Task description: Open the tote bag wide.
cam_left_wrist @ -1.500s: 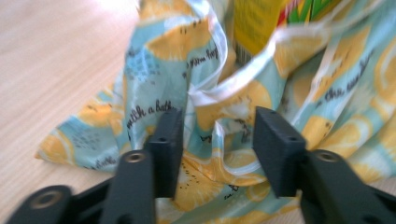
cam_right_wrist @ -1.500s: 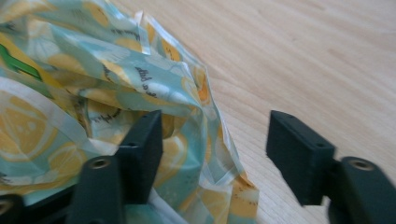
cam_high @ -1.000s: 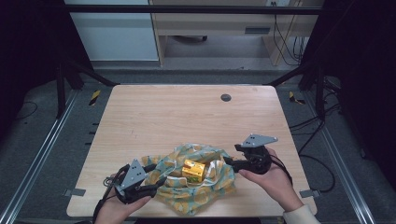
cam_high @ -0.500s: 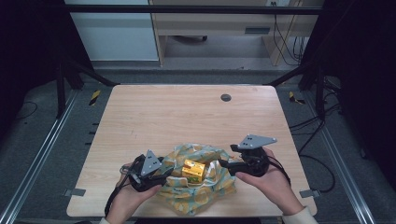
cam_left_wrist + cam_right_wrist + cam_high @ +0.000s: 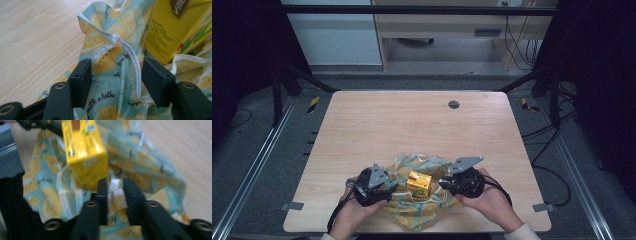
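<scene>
Counting what's out: 1 wooden table. On it, near edge, 1 lemon-print cloth bag, teal w/ yellow slices. 1 yellow drink carton standing in the bag. 2 handheld grippers, i.e. 1 left gripper + 1 right gripper, each w/ 2 black jaws, so 4 jaws total. 2 hands, 1 per gripper: left hand, right hand. 2 grey three-cornered plates, 1 atop each gripper. 1 small dark round cap set in the tabletop toward the far edge. White edging strips on the bag: at least 2 seen up close, exact no. can't tell.
</scene>
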Demonstrator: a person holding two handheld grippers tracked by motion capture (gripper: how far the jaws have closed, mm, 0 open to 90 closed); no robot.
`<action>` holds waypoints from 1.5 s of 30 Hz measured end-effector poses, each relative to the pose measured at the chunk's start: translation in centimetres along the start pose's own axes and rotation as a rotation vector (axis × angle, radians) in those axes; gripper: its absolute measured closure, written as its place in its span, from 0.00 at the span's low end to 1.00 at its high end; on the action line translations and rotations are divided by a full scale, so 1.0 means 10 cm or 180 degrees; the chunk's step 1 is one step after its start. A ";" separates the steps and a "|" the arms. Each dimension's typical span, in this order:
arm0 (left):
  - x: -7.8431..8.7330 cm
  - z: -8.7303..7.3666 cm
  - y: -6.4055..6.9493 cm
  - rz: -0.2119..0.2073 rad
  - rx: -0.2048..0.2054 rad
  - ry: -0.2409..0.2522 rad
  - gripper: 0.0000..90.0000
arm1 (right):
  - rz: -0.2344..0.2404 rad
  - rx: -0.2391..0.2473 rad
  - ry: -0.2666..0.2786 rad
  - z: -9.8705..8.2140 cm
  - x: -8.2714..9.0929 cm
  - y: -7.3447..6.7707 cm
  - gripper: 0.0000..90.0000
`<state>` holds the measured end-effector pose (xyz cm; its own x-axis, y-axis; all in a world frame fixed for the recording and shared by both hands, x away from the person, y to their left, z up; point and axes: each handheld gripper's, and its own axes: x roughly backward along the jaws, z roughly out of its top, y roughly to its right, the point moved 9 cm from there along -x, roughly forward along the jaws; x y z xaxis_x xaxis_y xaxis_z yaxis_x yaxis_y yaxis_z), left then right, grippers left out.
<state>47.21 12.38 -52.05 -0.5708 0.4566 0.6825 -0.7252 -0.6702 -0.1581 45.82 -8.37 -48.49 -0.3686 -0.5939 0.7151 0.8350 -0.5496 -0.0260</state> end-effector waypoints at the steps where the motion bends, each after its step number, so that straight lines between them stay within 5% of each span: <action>1: 0.00 -0.02 0.01 -0.0017 -0.0003 -0.0040 0.55 | 0.0003 0.0006 -0.0025 -0.05 0.01 -0.01 0.95; 8: -0.06 -0.14 0.04 -0.0137 0.0039 -0.0283 0.81 | 0.0006 -0.0085 -0.0325 -0.45 -0.03 -0.07 0.99; 14: -0.07 -0.18 0.08 -0.0144 -0.0109 -0.0426 1.00 | 0.0018 -0.0162 -0.0457 -0.69 -0.13 -0.07 1.00; 24: 0.01 -0.32 0.19 -0.0145 -0.0401 -0.0656 1.00 | 0.0094 -0.0199 -0.0488 -0.90 -0.12 -0.14 1.00; 30: -0.02 -0.38 0.19 -0.0065 -0.0554 -0.0757 1.00 | 0.0027 -0.0051 -0.0490 -0.93 -0.14 -0.16 1.00; 37: -0.06 -0.40 0.19 -0.0083 -0.0534 -0.0745 1.00 | -0.0047 -0.0046 -0.0387 -0.91 -0.17 -0.11 0.99; 39: -0.05 -0.40 0.18 -0.0061 -0.0512 -0.0687 0.94 | -0.0047 -0.0009 -0.0346 -0.91 -0.16 -0.12 0.91; 42: 0.02 -0.31 0.20 -0.0059 -0.0382 -0.0482 0.76 | -0.0066 -0.0025 -0.0161 -0.82 -0.05 -0.14 0.65; 43: 0.09 -0.22 0.20 -0.0072 -0.0301 -0.0303 0.62 | -0.0091 0.0000 -0.0051 -0.76 0.05 -0.14 0.52; 45: 0.12 -0.18 0.19 -0.0069 -0.0224 -0.0228 0.55 | -0.0105 -0.0022 0.0006 -0.73 0.10 -0.13 0.46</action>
<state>44.38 12.72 -52.82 -0.5274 0.4258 0.7352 -0.7638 -0.6166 -0.1908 41.36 -12.57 -52.83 -0.3966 -0.5765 0.7144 0.8196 -0.5728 -0.0073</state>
